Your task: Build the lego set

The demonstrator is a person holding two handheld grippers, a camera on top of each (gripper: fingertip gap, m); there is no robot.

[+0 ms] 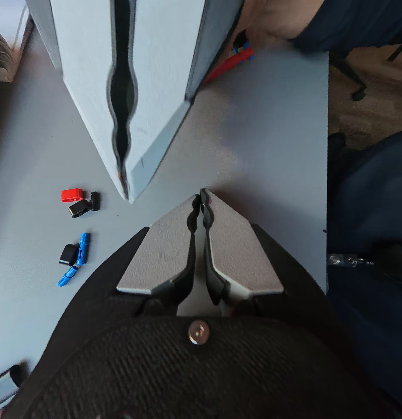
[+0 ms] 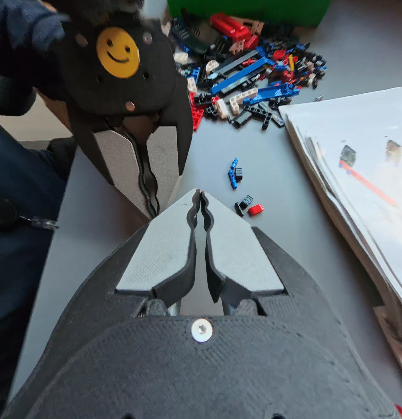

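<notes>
In both wrist views we see our left gripper point(image 1: 200, 197) and right gripper point(image 2: 200, 192) clenched tip to tip with nothing between the jaws, each hovering over the grey worktop point(image 1: 263, 136). In the left view the right gripper comes down from the top of the frame, its tips near ours at centre. Left of centre in that view lie a small red brick piece point(image 1: 71, 194) touching a black connector point(image 1: 83, 205), and below them a black block point(image 1: 68, 254) beside two blue pins point(image 1: 83, 249). The same pieces sit right of centre in the right view, near the right gripper's tips. At the upper centre of that view we see a heap of building bricks point(image 2: 252, 68), and along the right edge an open booklet point(image 2: 354, 170).
</notes>
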